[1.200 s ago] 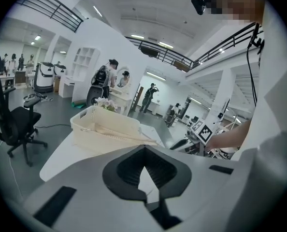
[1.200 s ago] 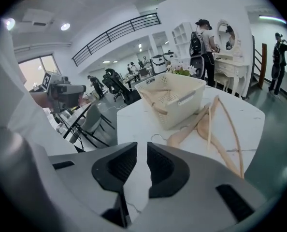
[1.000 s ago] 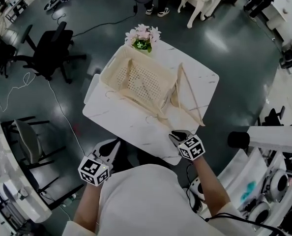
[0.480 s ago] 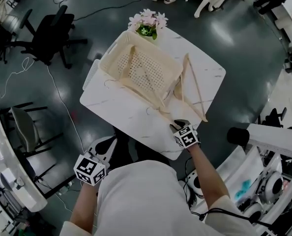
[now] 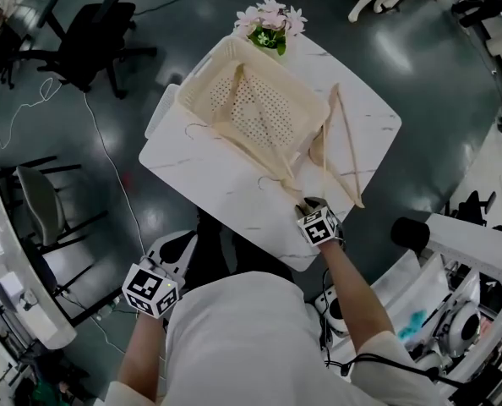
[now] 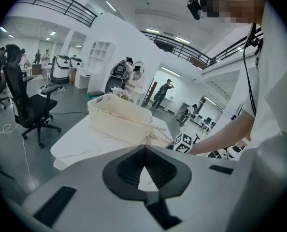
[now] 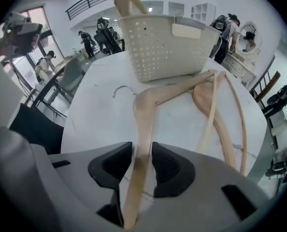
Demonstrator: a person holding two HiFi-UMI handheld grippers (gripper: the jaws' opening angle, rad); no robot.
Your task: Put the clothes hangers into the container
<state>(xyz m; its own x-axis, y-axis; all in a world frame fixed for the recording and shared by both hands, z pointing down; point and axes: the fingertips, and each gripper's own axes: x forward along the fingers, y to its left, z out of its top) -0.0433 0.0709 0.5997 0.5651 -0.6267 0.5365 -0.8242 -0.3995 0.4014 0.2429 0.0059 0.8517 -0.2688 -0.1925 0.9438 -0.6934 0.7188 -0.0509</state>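
Observation:
A cream perforated basket (image 5: 202, 89) stands on the white marble table (image 5: 196, 176), with wooden hangers (image 5: 237, 100) leaning inside it. More wooden hangers (image 5: 346, 155) lie on the table to its right. One hanger (image 7: 146, 115) with a wire hook runs from the basket's foot back between the jaws of my right gripper (image 7: 141, 166). Those jaws are opening and stand just beside the wood. In the head view the right gripper (image 5: 308, 205) is at the table's near edge. My left gripper (image 5: 154, 288) hangs shut and empty below the table's near side.
A pot of pink flowers (image 5: 272, 19) stands at the table's far corner behind the basket. A black office chair (image 5: 82, 32) and floor cables are to the left. White furniture and machines crowd the right side. From the left gripper view the basket (image 6: 117, 120) sits ahead.
My right gripper has moved forward from the table's near edge to the end of the hooked hanger. The left gripper has stayed low at the left.

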